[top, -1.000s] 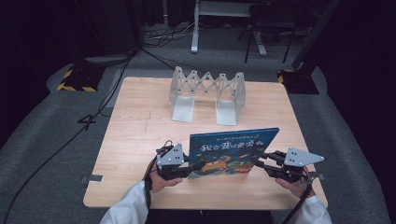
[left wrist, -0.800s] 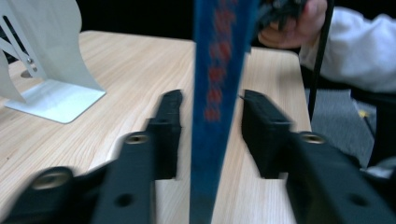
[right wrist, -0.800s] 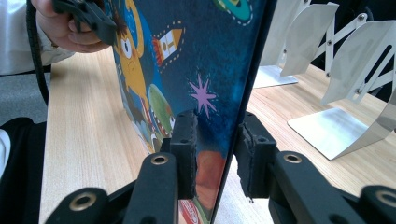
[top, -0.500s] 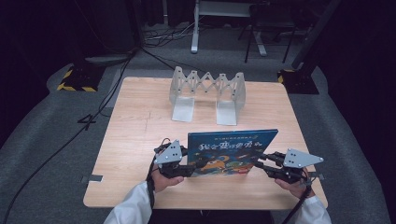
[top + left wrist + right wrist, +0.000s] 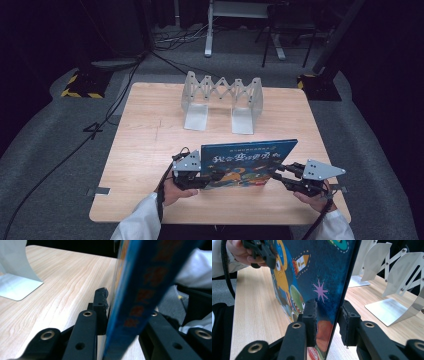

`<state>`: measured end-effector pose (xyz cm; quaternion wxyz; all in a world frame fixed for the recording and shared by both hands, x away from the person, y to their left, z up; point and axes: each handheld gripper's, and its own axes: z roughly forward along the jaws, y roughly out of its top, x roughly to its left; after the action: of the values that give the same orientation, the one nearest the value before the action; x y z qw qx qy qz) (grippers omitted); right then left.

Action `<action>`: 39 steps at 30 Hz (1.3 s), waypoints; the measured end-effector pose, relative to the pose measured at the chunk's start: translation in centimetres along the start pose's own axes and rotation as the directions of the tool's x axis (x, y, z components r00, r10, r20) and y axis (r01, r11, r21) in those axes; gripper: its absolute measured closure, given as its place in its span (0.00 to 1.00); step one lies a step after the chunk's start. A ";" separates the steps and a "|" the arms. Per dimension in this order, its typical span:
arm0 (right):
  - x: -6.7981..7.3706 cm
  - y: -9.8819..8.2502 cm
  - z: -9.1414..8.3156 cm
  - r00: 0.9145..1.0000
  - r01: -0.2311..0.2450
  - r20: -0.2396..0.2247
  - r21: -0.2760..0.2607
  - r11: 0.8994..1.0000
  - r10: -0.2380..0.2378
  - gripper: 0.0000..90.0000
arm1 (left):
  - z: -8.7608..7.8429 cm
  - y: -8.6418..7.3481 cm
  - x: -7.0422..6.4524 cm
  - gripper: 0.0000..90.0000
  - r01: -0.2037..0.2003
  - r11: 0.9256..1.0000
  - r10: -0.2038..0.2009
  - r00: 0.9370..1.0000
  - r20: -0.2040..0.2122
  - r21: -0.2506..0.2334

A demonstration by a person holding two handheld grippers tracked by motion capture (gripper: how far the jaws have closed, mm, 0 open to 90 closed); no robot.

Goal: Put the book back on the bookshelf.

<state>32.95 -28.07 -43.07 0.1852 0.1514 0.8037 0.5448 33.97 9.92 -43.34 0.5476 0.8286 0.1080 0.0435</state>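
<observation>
Book [image 5: 248, 162] stands on its long edge near the front of the table [image 5: 145, 145], cover toward the person, held at both short ends. Title lettering on the cover is too small to read in the high view.

Left gripper [image 5: 200, 178] is at the book's left end. Its jaws have just been closing, with the book's edge between them; in the left gripper view the book [image 5: 140, 297] runs up between the two black jaws and the left pad lies against its face. The right pad is hidden behind the blurred blue spine, so contact on that side cannot be confirmed there. Left hand [image 5: 172, 191] is mostly covered by the gripper body.

Right gripper [image 5: 278, 176] is at the book's right end, jaws narrow and clamped on it. In the right gripper view the near pad presses the illustrated cover [image 5: 317, 277]; the far pad sits on the back, just past the dark edge. The book's top is cut off there.

Rack [image 5: 222, 102], folding metal, stands at the table's back, well apart from the book. Its base plates show clearly; its slots appear to hold nothing. Right hand [image 5: 312, 200] is partly cut by the frame edge.
</observation>
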 end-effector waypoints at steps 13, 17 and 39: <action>0.0 -0.1 0.2 1.000 -0.021 0.009 -0.005 1.000 0.021 0.77 | 0.2 -1.1 -0.8 0.86 -0.040 0.993 0.034 0.998 -0.056 -0.110; 0.0 -0.1 0.3 1.000 -0.026 0.012 -0.006 1.000 0.026 0.77 | 0.3 -1.2 -0.7 0.85 -0.027 0.991 0.020 0.998 -0.058 -0.130; -0.8 -0.7 1.4 0.984 -0.077 0.164 0.060 0.995 0.066 0.51 | -0.6 -1.3 0.5 0.92 -0.051 0.987 0.030 0.990 -0.138 -0.150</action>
<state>34.27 -27.50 -44.14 0.2252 0.2299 0.7977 0.5100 34.16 11.01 -44.31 0.6001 0.7813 0.1243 0.1189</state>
